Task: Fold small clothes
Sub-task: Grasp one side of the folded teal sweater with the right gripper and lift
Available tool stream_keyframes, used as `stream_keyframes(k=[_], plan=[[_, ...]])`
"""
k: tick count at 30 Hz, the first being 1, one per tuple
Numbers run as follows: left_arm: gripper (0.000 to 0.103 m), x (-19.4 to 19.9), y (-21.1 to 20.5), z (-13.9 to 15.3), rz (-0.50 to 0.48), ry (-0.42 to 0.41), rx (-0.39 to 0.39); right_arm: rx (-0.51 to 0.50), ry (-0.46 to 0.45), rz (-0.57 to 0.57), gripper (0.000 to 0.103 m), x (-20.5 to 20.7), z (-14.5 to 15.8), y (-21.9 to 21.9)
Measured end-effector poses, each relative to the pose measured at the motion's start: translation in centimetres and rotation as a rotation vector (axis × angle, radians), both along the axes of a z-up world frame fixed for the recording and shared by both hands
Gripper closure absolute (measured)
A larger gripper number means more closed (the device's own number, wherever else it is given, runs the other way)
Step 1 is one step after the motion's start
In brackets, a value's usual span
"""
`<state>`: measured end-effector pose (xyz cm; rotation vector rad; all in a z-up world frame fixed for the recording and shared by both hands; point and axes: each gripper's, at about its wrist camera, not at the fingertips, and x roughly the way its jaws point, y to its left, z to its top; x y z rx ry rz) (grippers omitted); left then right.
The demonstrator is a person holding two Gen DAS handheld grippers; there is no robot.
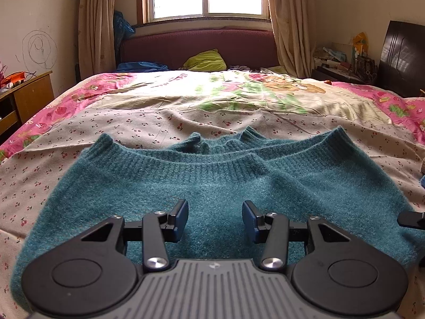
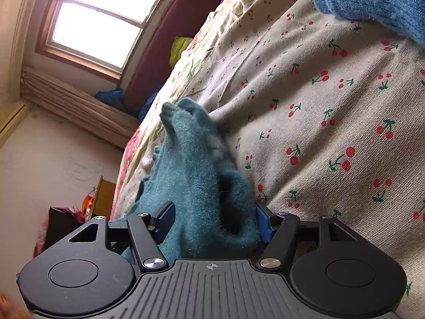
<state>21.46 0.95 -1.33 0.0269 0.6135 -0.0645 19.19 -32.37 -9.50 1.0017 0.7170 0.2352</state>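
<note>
- The teal knitted sweater lies on the bed's cherry-print sheet, straight ahead of and beneath the left gripper, ribbed hem away from it
- Left gripper: jaws spread, nothing between the pads; it hovers just above the knit, which shows flat in the gap
- Right gripper: jaws spread wide, with a raised bunch of the same sweater standing between them; the pads do not seem to press on it, so I judge the fold is being let go
- To do this well: let the bunch drop fully clear of both right fingers before drawing back, or the fuzzy knit may snag and drag the fold open
- Keep the left low over the body to steady the layer
- A blue knitted piece lies well ahead of the right gripper; leave it alone
</note>
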Motion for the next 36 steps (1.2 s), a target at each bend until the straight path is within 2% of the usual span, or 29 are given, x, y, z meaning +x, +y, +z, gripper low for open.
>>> stream_keyframes(k=[4,8,15,17,19,22,24,26,28,31,36], plan=[[0.046,0.0,-0.9,-1.0,0.008,0.000,0.010,0.086,-0.027,-0.030,0.039,0.4,-0.7,0.9],[0.046,-0.1,-1.8,-1.5,0.025,-0.009,0.046,0.107,-0.054,-0.056,0.038,1.1,-1.0,2.3],[0.046,-0.1,-3.4,-1.7,0.036,-0.014,0.141,0.096,-0.082,-0.136,0.036,1.4,-0.7,3.9],[0.046,-0.1,-3.7,-1.6,0.035,-0.008,0.159,0.112,-0.117,-0.155,0.036,1.2,-0.1,4.3],[0.046,-0.1,-3.8,-1.5,0.029,-0.003,0.177,0.071,-0.149,-0.147,0.035,1.4,0.4,4.8],[0.046,0.0,-4.2,-1.5,0.020,-0.003,0.201,0.019,-0.125,-0.145,0.035,2.1,-0.4,5.1],[0.046,-0.1,-4.1,-1.4,0.023,-0.010,0.191,0.038,-0.117,-0.157,0.041,1.9,-0.9,4.6],[0.046,-0.6,-4.0,-1.2,0.024,-0.048,0.178,0.025,-0.112,-0.153,0.057,2.0,-0.5,4.5],[0.046,-1.1,-4.1,-0.9,0.027,-0.111,0.195,0.042,-0.083,-0.164,0.068,2.0,-0.8,4.1],[0.046,-1.4,-4.1,-0.5,0.026,-0.215,0.214,0.050,-0.074,-0.163,0.072,2.1,-1.2,3.9],[0.046,1.2,-3.3,-1.8,0.004,-0.222,0.210,0.023,-0.071,-0.167,0.072,1.9,-0.7,4.3]])
